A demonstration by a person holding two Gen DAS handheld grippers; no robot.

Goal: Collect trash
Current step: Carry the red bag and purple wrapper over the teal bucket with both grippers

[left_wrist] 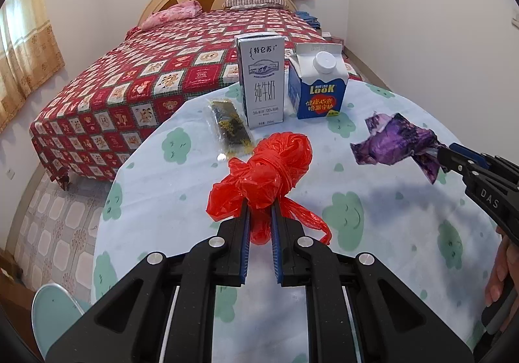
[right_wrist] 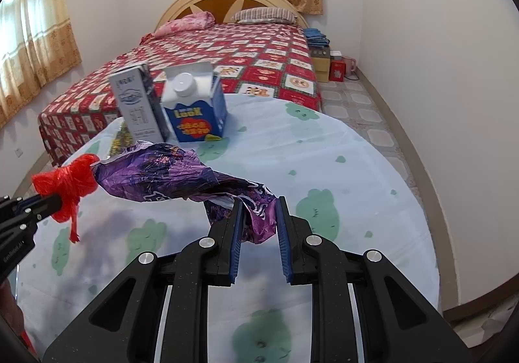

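Observation:
My left gripper (left_wrist: 260, 205) is shut on a knotted red plastic bag (left_wrist: 269, 168) and holds it above the round table (left_wrist: 373, 262). The bag also shows at the left of the right wrist view (right_wrist: 69, 184). My right gripper (right_wrist: 258, 205) is shut on a crumpled purple wrapper (right_wrist: 168, 175), held above the table; the wrapper also shows in the left wrist view (left_wrist: 395, 142). A tall white milk carton (left_wrist: 262, 77), a blue and white capped carton (left_wrist: 319, 84) and a flat dark snack packet (left_wrist: 228, 126) sit at the table's far edge.
The table has a pale blue cloth with green cloud prints (right_wrist: 324, 149). A bed with a red patterned cover (left_wrist: 155, 71) lies beyond it. A pale blue chair seat (left_wrist: 52, 308) is at the near left. Boxes and a pink mug (right_wrist: 334, 66) stand by the right wall.

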